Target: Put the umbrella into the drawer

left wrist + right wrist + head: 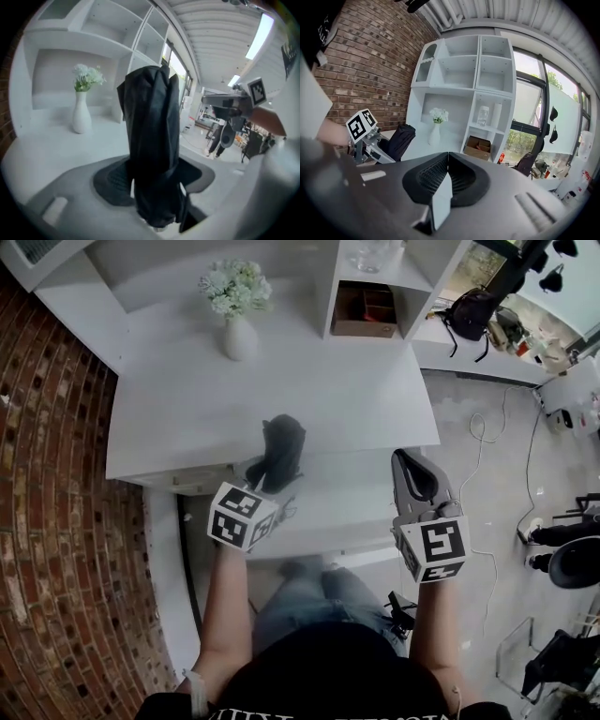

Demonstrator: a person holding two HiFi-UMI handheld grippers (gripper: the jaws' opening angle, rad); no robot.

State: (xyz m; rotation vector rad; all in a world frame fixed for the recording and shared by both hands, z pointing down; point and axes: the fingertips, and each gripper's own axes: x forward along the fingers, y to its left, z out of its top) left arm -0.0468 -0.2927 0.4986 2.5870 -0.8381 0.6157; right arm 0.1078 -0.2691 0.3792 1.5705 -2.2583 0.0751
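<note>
Plainly, the left gripper (269,478) has its jaws clamped on the umbrella (282,444), a folded black bundle. In the left gripper view the umbrella stands nearly upright between the jaws, with one dark pad pressed to it at 9 o'clock and the other at 3 o'clock. Its bulk rises toward 12 o'clock and its lower end sits deep in the jaws at 6 o'clock. From the head view it pokes out of the jaws toward 1 o'clock, above the front edge of the white worktop (328,390). A white ledge just below that edge looks like the pulled-out drawer (337,507), though I cannot be sure; the umbrella is not inside it. The right gripper (417,479) hangs at 3 o'clock of the left one, well apart from the umbrella, its jaws pressed together with nothing between them. A white vase (239,337) of flowers stands on the worktop at 11 o'clock of the umbrella, and a cardboard box (365,311) sits in a shelf cubby at 1 o'clock.
</note>
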